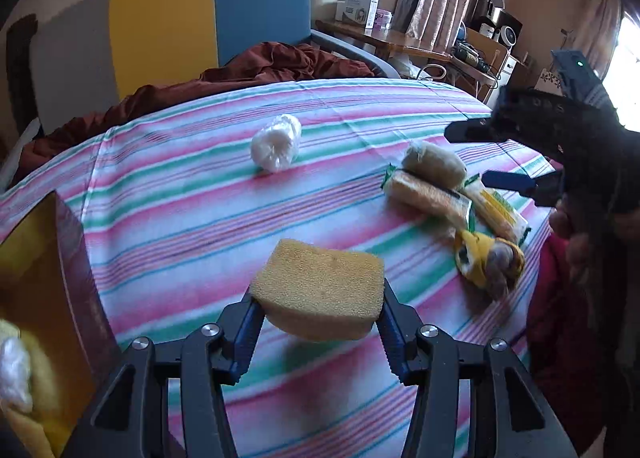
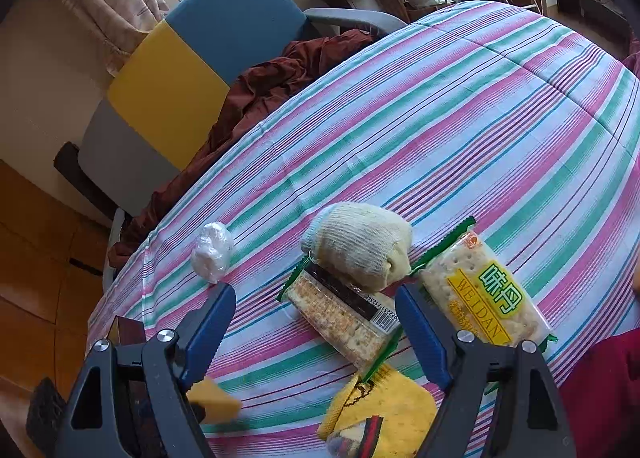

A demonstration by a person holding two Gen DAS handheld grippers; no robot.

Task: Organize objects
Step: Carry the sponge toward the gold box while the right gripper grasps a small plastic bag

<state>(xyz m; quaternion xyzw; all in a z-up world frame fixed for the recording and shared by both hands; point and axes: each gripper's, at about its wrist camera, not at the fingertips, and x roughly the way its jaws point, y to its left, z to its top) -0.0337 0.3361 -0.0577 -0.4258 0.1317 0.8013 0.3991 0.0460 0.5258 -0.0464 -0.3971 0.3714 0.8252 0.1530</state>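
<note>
1. Yellow sponge (image 1: 320,290): we hold it in the left hand-held gripper (image 1: 320,322), pads clamped on its two ends, lifted clear of the striped bed sheet (image 1: 180,198), near the open box (image 1: 48,278).
2. Handling, as we judge: light, soft, squashes readily; a grip across the ends suits.
3. Right hand-held gripper (image 2: 316,326): jaws apart, empty, over the cracker packets (image 2: 344,314).

Left gripper (image 1: 320,308) jaws clamp a yellow sponge (image 1: 318,290) above the striped cloth (image 1: 192,198).
</note>
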